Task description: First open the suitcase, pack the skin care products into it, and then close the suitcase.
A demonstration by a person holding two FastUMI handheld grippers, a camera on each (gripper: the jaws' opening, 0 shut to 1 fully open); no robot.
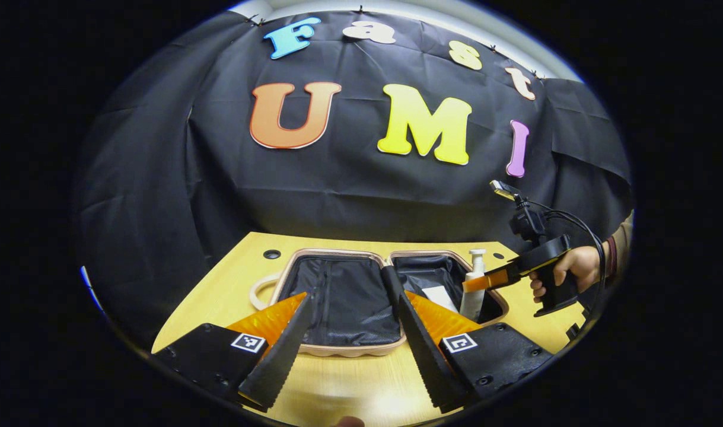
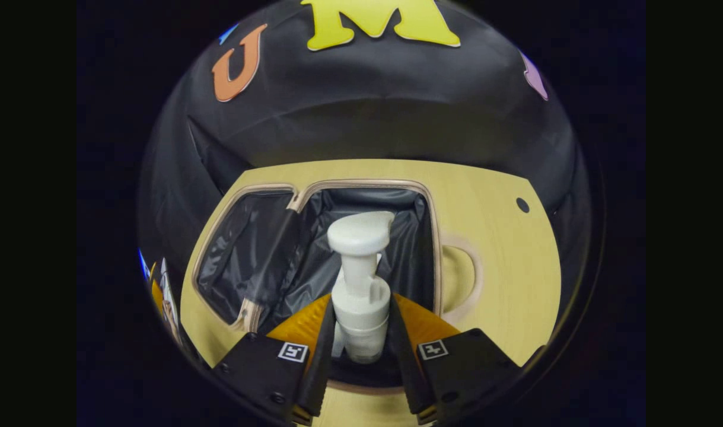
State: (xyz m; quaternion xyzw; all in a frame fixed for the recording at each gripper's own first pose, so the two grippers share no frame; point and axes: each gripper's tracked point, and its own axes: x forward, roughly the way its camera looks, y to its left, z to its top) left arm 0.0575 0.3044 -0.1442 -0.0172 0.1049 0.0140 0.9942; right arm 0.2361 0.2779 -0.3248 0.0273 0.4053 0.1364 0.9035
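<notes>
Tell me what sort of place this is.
Probably a staged recording booth: black cloth wall behind a wooden table, an open suitcase on it, and a handheld right gripper at a pump bottle.

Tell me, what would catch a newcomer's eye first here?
Probably the white pump bottle, upright and pinched between the right claw fingers over the right half of the open suitcase. The suitcase lies flat on a wooden table, and the left claw waits open near its front edge.
</notes>
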